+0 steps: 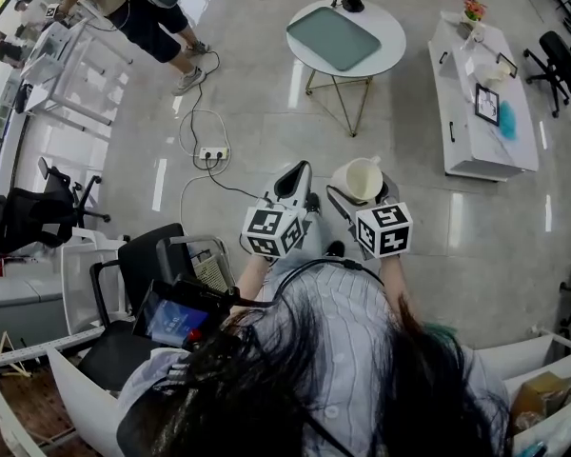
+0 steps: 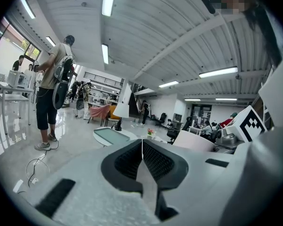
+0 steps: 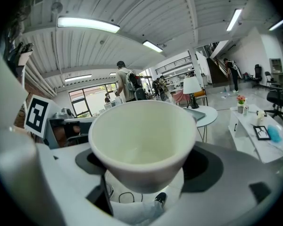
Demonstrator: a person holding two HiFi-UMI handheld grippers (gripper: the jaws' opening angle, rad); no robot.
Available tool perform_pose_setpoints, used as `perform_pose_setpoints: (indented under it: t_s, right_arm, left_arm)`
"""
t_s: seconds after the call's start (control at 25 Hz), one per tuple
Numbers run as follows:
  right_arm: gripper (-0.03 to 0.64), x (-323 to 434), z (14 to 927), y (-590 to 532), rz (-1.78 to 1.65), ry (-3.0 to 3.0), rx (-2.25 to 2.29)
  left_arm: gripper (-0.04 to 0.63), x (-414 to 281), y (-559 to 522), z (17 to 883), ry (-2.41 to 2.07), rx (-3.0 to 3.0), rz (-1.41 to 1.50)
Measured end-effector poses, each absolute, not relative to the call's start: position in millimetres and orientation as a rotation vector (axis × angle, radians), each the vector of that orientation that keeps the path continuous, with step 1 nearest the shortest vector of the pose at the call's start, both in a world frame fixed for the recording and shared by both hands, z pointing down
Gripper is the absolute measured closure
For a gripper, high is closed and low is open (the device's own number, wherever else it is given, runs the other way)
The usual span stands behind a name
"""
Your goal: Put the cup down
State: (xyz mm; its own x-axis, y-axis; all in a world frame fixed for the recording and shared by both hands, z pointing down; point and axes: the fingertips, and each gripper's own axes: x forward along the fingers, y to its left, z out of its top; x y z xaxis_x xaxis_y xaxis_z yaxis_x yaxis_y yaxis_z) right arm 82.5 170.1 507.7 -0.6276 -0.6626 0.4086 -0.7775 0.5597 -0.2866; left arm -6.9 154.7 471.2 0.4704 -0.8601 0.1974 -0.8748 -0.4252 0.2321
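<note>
Glossy floor (image 1: 266,112) below — right hand-held gripper (image 1: 364,198) clamps empty cup (image 1: 358,178); left hand-held gripper (image 1: 297,173) closed, empty.

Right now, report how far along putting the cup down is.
Done: the cup is clamped in the right hand-held gripper. In hand: it hangs over the floor, short of the round table and white cabinet. Left: setting it on a surface and releasing. The left hand-held gripper is shut, empty.
</note>
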Motion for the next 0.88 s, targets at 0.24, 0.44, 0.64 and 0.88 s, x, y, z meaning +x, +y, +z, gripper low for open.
perform_pose_setpoints:
  t_s: [0.24, 0.44, 0.64, 0.88]
  right_arm:
    - [0.193, 85, 510, 150, 0.673, -2.528, 1.213]
    - [0.193, 83, 515, 123, 0.693, -2.508, 1.230]
    - [0.193, 76, 519, 87, 0.719, -2.494, 1.251]
    - [0.193, 55, 517, 39, 0.729, -2.486, 1.260]
  left_arm:
    - [0.578, -2, 135, 477, -1.448, 2.448, 0.117]
    - [0.578, -6, 104, 482, -1.429, 2.447, 0.123]
    - [0.578, -14, 64, 482, -1.406, 2.459, 0.138]
    - [0.578, -37, 11, 479, -1.404, 2.461, 0.148]
